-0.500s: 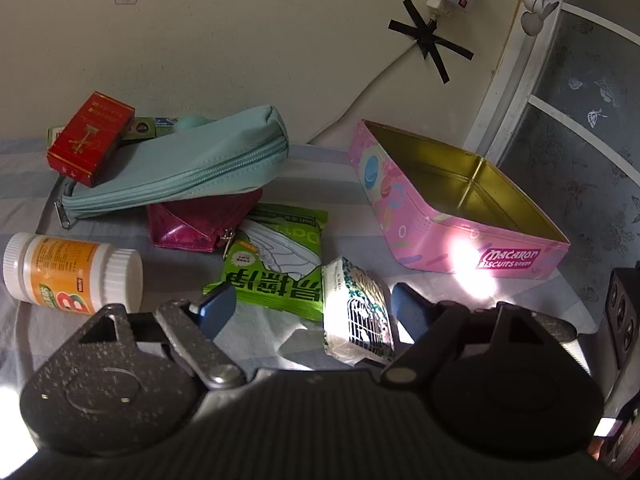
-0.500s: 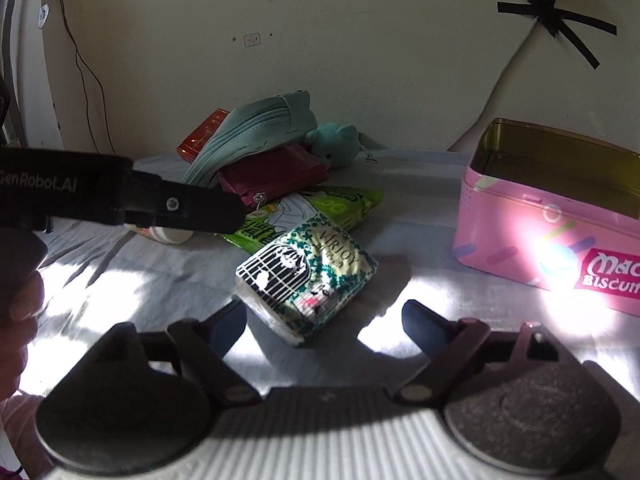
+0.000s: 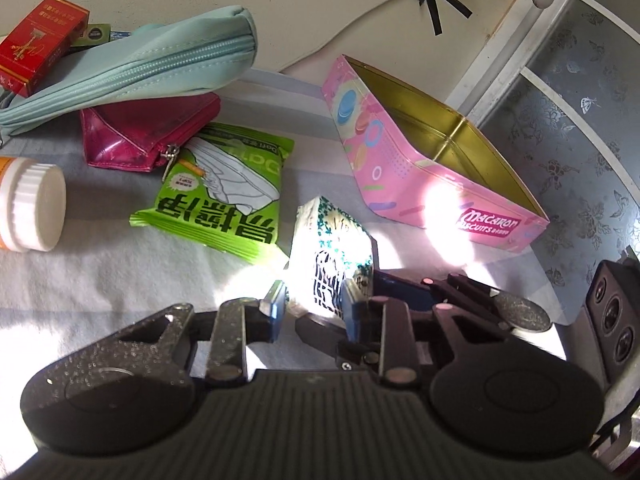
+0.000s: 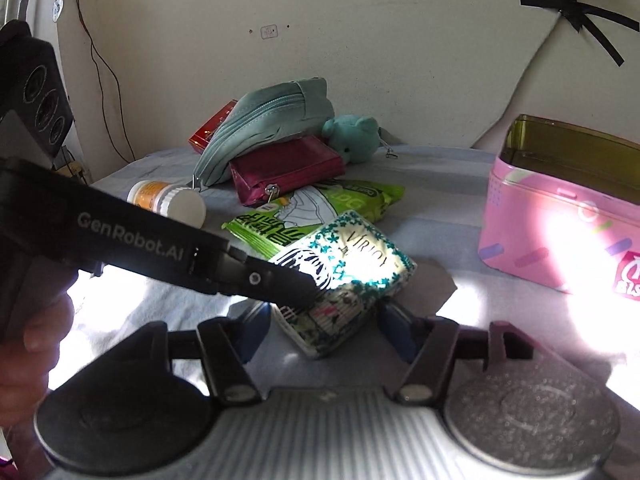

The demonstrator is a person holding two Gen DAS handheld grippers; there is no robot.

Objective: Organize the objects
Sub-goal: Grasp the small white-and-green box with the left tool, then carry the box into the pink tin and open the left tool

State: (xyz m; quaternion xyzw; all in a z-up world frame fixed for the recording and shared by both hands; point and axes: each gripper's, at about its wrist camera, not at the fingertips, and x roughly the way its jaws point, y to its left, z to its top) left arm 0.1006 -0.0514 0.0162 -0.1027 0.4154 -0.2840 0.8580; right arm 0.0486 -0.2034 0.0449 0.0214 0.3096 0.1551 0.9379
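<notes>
A white tissue pack with a green birdcage print (image 3: 334, 258) lies on the bed sheet, also in the right wrist view (image 4: 344, 280). My left gripper (image 3: 314, 306) is shut on its near end; its finger (image 4: 280, 280) crosses the pack in the right wrist view. My right gripper (image 4: 320, 332) is open, one finger on each side of the pack, not touching it. An open pink biscuit tin (image 3: 424, 184) with a gold inside stands to the right, empty (image 4: 560, 216).
A green snack packet (image 3: 224, 192), a magenta purse (image 3: 148, 132), a teal pencil case (image 3: 132, 68), a red box (image 3: 40, 40) and a white-capped bottle (image 3: 28, 208) lie at left. A teal plush bear (image 4: 354, 136) sits behind. Wall and window frame (image 3: 520, 64) stand behind the tin.
My left gripper moved forward and right and closed on the tissue pack. My right gripper moved forward until its fingers flank the pack.
</notes>
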